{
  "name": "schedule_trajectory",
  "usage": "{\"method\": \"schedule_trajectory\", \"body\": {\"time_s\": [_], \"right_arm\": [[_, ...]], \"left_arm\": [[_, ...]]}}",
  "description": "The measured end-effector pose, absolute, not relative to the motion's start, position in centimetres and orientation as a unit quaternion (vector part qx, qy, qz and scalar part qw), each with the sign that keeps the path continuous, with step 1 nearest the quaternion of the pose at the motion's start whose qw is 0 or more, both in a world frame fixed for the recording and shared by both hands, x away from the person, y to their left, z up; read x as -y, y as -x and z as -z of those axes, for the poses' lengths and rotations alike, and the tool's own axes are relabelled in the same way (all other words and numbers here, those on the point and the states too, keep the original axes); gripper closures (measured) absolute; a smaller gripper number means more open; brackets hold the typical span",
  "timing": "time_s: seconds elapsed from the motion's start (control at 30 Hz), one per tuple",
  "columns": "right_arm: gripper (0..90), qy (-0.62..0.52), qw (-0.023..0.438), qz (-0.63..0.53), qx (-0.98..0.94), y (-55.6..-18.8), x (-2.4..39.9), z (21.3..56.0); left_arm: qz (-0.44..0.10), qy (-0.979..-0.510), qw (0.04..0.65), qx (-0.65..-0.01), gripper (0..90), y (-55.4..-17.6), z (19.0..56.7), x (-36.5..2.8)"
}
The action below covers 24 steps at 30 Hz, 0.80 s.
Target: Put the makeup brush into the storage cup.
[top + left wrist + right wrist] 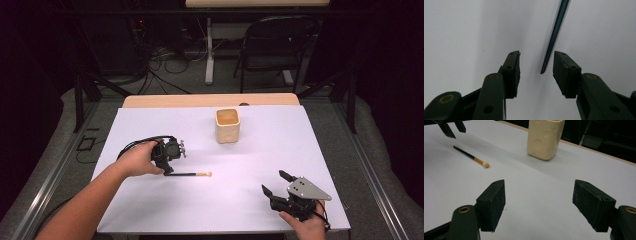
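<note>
Right gripper (pixel 274 183) rests at the near table edge, jaws wide apart, holding nothing. Left gripper (pixel 169 167) stands over the dark handle end of the brush (pixel 189 174), jaws parted astride it, pads not yet touching. Brush lies flat on the white table (pixel 270 150), long axis nine to three o'clock, tuft at three. Count: one brush, one cream cup (pixel 228 125) beyond at one o'clock.

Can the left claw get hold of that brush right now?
Probably yes. The left claw sits over the dark end of the brush, whose tip lies between its open jaws, apart from both pads, with nothing else nearby on the table.
</note>
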State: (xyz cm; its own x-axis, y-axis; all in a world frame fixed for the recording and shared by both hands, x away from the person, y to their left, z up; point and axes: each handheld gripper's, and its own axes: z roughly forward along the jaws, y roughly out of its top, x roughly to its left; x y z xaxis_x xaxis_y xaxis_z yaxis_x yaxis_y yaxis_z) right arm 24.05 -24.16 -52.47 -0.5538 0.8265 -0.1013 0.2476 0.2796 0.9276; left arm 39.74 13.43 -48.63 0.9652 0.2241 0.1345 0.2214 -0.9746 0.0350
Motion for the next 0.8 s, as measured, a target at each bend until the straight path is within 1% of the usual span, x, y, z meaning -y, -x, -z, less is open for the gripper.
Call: {"method": "schedule_trajectory", "body": {"time_s": [0.17,0.2,0.57,0.8], "right_arm": [[26.0,-0.362,0.302,-0.479,-0.740,-24.1,24.2,52.5],[26.0,-0.362,0.303,-0.479,-0.740,-24.0,24.2,52.5],[26.0,-0.363,0.301,-0.479,-0.741,-24.0,24.2,52.5],[26.1,-0.361,0.301,-0.479,-0.742,-24.1,24.2,52.5]], "left_arm": [[-0.063,-0.993,0.003,-0.104,58.0,-39.7,49.2,-13.0],[-0.070,-0.992,0.002,-0.101,58.3,-39.7,49.3,-12.9],[-0.069,-0.994,0.003,-0.088,60.6,-39.7,49.7,-12.0],[-0.067,-0.995,-0.001,-0.080,63.8,-39.7,50.2,-11.2]]}}
